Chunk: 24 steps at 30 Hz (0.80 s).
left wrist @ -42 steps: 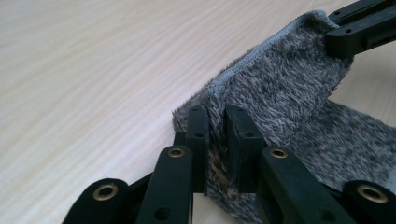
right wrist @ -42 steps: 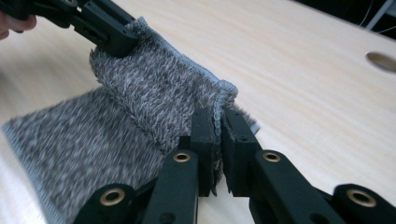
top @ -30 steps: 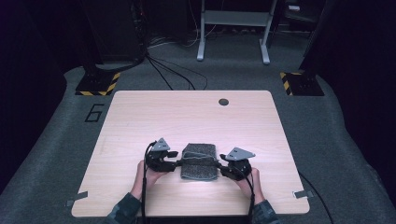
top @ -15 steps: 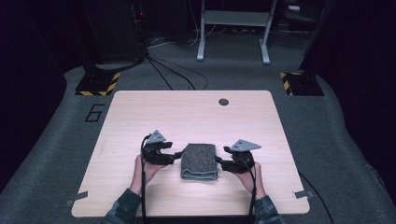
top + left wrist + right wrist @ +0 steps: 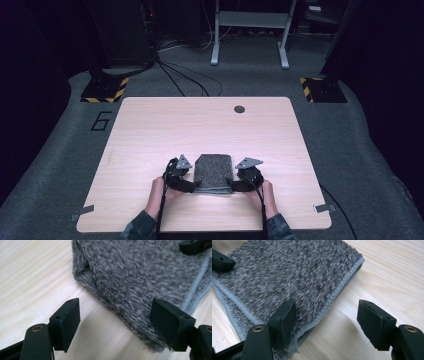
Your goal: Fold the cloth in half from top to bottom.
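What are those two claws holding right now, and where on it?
Nothing. Both the left gripper and the right gripper have just been opening; their jaws stand apart at the near corners of the folded towel, not pressing it.

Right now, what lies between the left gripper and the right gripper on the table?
The folded grey towel lies flat between the left gripper and the right gripper, as the high view shows; both grippers' jaws stand open at its near corners.

Light wood table (image 5: 165, 130) w/ a small dark round grommet (image 5: 239, 109) near its far edge. Grey carpet floor (image 5: 350, 150) around it, "6" marking (image 5: 101, 120) at left, bits of tape (image 5: 325, 208) near the front corners. Behind: two yellow/black striped bases (image 5: 105, 90), cables (image 5: 185, 80), white metal frame (image 5: 250, 30)
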Tool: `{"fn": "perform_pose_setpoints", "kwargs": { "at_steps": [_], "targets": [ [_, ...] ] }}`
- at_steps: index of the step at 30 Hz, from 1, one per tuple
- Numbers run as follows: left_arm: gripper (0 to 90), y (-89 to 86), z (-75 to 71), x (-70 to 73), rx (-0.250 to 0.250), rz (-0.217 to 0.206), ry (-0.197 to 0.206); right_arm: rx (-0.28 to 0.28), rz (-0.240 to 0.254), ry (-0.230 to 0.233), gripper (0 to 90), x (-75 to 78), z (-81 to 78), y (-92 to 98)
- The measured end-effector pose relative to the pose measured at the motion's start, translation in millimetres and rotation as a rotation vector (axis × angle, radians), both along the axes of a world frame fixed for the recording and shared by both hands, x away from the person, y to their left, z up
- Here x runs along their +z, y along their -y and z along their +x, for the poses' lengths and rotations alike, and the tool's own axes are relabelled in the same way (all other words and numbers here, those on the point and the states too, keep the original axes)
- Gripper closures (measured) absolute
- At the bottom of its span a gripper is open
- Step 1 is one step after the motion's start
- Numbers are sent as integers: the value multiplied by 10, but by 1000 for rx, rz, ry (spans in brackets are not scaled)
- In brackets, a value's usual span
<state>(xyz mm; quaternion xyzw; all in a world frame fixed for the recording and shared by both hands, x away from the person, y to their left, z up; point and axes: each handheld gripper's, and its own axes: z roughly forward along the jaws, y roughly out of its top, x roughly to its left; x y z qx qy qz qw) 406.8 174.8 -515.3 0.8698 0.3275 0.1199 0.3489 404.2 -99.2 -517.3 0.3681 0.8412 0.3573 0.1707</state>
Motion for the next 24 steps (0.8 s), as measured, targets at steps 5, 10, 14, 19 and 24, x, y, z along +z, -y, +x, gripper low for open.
{"fn": "perform_pose_setpoints", "kwargs": {
  "at_steps": [5, 10, 14, 19, 24],
  "targets": [
    [239, 34, -49, -44, 37, -6, 17, -7, 4, -10, 304, -20, 1, 31],
    [222, 57, -44, -64, 44, -19, 19, -23, 15, -12, 284, -33, -18, 88],
    [223, 64, -79, -65, 68, -14, 25, -22, 23, -9, 262, -50, 16, 99],
    [220, 75, -87, -64, 71, -20, 24, -17, 26, -18, 252, -48, 65, 110],
    [154, 10, -86, 15, 69, -42, 27, -21, 67, -14, 206, 11, 32, 177]
  ]
}}
